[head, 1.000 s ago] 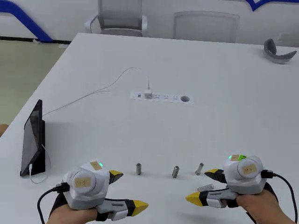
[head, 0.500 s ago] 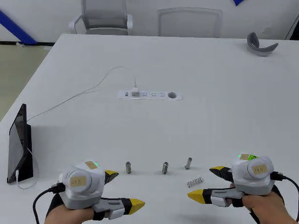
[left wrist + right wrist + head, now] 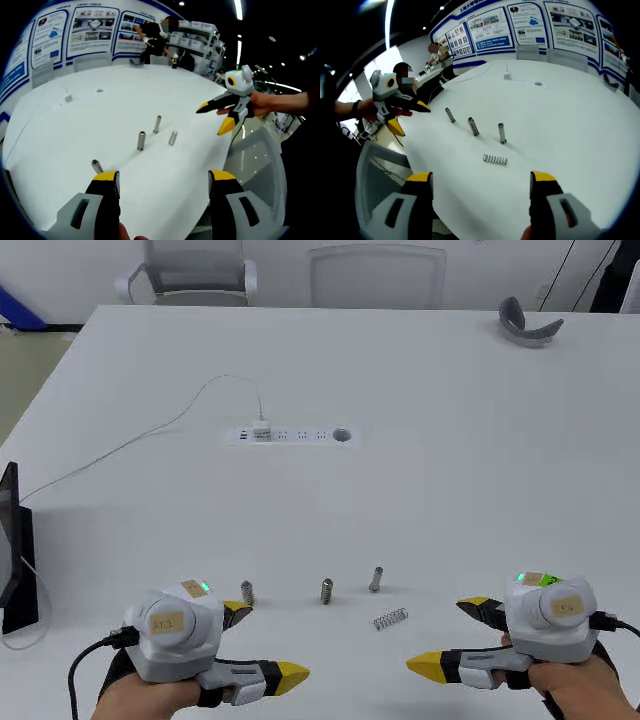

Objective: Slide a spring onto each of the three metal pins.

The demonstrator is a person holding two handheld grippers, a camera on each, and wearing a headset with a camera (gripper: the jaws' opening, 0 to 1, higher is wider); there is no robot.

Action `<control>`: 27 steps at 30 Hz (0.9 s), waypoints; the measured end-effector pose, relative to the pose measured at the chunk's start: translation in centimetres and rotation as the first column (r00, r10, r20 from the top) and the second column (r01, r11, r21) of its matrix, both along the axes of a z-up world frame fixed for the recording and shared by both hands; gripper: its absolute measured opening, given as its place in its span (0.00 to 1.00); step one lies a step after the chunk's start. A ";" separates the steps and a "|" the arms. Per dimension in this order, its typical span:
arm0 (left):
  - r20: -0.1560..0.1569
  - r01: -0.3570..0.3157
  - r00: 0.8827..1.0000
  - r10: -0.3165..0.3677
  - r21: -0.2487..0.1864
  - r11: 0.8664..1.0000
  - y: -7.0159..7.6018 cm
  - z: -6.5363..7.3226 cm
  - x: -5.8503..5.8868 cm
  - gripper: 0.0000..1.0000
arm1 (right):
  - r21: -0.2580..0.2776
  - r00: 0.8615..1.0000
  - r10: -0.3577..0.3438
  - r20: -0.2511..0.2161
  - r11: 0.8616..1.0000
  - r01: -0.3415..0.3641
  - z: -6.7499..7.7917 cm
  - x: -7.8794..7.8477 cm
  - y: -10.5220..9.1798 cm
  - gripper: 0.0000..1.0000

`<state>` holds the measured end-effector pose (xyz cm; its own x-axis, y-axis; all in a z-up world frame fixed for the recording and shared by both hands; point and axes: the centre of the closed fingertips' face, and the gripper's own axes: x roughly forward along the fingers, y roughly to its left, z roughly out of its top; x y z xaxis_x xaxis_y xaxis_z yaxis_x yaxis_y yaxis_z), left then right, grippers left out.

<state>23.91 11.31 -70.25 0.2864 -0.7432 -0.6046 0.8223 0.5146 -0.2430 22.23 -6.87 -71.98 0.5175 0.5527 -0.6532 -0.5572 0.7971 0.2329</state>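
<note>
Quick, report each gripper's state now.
Left gripper: open, holding nothing.
Right gripper: open, holding nothing; loose spring lies untouched ahead of it.

- The worktop (image 3: 450, 490) is plain white.
- The left tool (image 3: 268, 640) and right tool (image 3: 445, 634) have pale grey bodies, black jaws tipped yellow, and a green light on top.
- The loose spring (image 3: 390, 619) and the pins (image 3: 377, 579) are silver-grey.
- The power strip (image 3: 285, 434) is white.
- The tablet (image 3: 12, 540) is black.

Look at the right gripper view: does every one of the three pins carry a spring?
No: the bare pin has none, and a loose spring lies on the table near it.
</note>
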 end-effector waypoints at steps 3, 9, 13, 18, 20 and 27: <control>0.002 0.021 1.000 -0.021 0.004 1.000 -0.9 -0.3 0.0 0.74 | -0.014 1.000 0.011 -0.010 1.000 -0.011 0.0 -0.5 -0.3 0.82; -0.003 0.070 0.998 -0.070 0.003 0.998 -3.3 -0.4 -0.2 0.74 | -0.013 1.000 0.015 -0.011 1.000 -0.015 0.1 -1.0 -0.9 0.83; -0.006 0.110 0.994 -0.110 0.010 0.994 -4.9 -0.8 -0.6 0.73 | -0.006 1.000 0.016 -0.015 1.000 -0.016 0.2 -1.4 -0.9 0.83; -0.022 0.150 0.988 -0.150 0.008 0.989 -6.7 -1.3 -0.9 0.74 | 0.001 1.000 0.021 -0.016 1.000 -0.021 0.3 -1.9 -0.9 0.83; -0.018 0.160 0.987 -0.160 0.009 0.987 -7.5 -1.5 -0.7 0.73 | 0.004 1.000 0.019 -0.018 1.000 -0.019 0.3 -2.1 -1.0 0.84; -0.043 0.194 0.980 -0.192 0.047 0.980 -9.5 -3.1 -0.3 0.71 | 0.015 0.999 0.014 -0.034 1.000 -0.013 0.0 -2.9 -1.1 0.84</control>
<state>23.59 1.79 -73.32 0.1167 -0.7502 -0.6509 0.8983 0.3592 -0.2530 19.38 -7.98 -71.98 0.4877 0.5693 -0.6618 -0.5597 0.7857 0.2635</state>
